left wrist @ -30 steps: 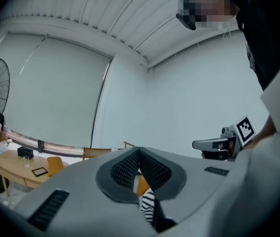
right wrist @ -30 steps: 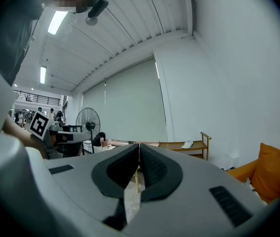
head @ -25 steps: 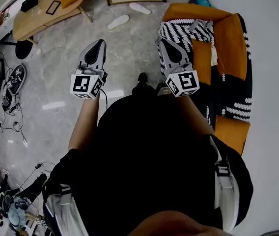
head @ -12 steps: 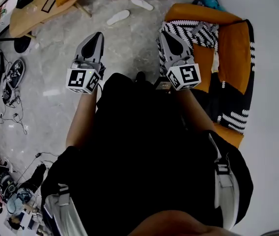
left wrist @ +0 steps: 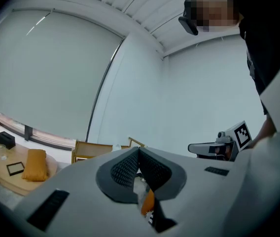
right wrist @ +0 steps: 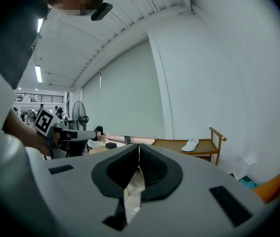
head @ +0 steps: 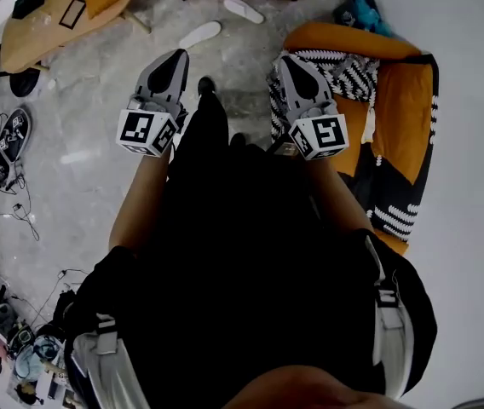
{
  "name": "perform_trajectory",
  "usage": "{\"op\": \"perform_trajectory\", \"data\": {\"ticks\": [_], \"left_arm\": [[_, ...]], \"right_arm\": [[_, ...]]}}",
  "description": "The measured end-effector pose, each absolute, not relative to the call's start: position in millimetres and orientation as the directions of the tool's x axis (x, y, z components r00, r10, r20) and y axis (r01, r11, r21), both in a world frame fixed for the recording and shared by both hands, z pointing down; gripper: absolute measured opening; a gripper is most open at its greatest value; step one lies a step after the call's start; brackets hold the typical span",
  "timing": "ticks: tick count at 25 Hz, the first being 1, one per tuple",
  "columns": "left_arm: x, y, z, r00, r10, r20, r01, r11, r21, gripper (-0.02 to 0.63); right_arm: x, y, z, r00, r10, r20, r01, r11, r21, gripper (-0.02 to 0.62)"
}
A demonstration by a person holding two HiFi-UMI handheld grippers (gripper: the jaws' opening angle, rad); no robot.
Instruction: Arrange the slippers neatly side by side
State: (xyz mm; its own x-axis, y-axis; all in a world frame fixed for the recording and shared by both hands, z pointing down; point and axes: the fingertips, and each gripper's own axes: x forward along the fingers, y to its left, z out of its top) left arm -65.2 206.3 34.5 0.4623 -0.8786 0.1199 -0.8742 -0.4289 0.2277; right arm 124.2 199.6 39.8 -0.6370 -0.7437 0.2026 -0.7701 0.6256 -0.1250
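Near the slippers (head: 201,34), wooden table (head: 46,34), orange sofa (head: 408,100)

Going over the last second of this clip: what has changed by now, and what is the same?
The person has stepped forward toward the nearer slipper and the farther slipper. A foot now shows ahead between the grippers. Nothing was taken hold of or let go. The left gripper and right gripper stay shut and empty, and the slippers still lie apart on the floor.
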Motion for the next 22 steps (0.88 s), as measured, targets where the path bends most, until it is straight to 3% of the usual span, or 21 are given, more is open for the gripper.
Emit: {"op": "perform_trajectory", "data": {"ticks": [15,22], "left_arm": [[-142.1,60.9,82.2,0.480,-0.866,0.142,-0.852,-0.421,0.311,0.015],[-162.8,31.5,115.8,0.447,-0.875,0.188,-0.872,-0.379,0.311,0.015]], "right_arm": [[45.7,71.2,73.6,-0.611,-0.714,0.342,-0.776,0.624,-0.085,0.032],[44.5,27.0,93.4,-0.587,-0.731,0.348,-0.799,0.592,-0.106,0.032]]}}
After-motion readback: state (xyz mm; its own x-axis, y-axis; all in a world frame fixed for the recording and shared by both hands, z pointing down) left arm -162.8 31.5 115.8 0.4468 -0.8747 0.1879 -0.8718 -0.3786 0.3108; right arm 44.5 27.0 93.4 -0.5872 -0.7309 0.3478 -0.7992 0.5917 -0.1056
